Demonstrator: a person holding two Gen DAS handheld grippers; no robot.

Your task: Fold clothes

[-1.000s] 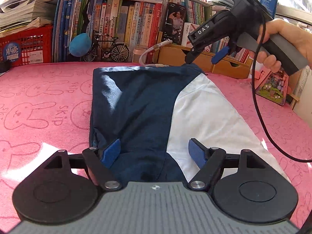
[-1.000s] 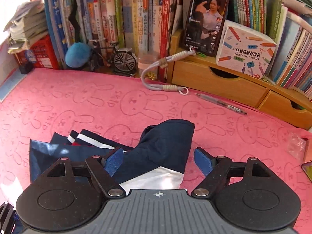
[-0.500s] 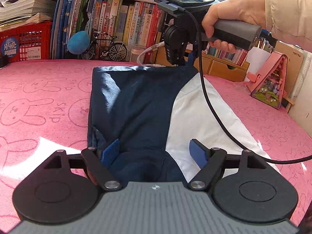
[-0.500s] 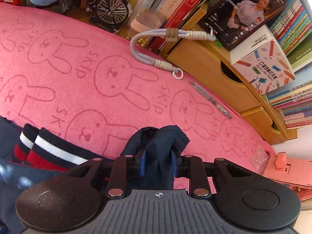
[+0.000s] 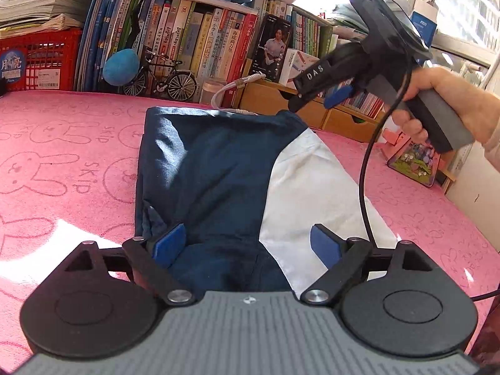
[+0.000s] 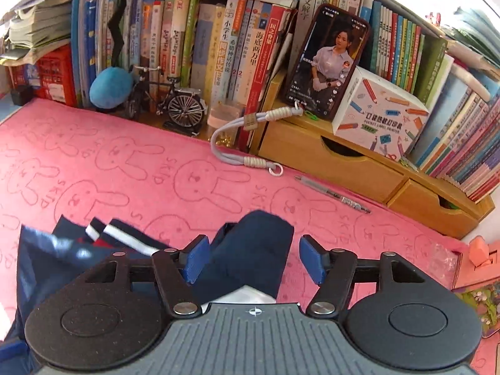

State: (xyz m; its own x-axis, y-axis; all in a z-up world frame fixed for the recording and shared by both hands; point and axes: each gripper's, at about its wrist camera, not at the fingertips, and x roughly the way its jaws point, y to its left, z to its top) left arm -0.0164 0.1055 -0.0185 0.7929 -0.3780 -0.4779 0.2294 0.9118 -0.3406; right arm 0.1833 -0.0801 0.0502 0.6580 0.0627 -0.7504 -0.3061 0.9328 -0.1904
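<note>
On the pink bunny towel (image 5: 62, 156), navy-white garment (image 5: 218, 162) lies folded; left gripper (image 5: 247, 243) and right gripper (image 6: 248, 259) both just spread, pads straddling cloth, pinching nothing.

A pink rabbit-print cloth (image 6: 131, 168) is covering the surface. A navy-and-white garment (image 5: 225, 168) is lying flat on it. A looped cord (image 6: 231, 156) and a pen (image 6: 334, 195) are resting near the wooden drawer unit (image 6: 343, 162).
</note>
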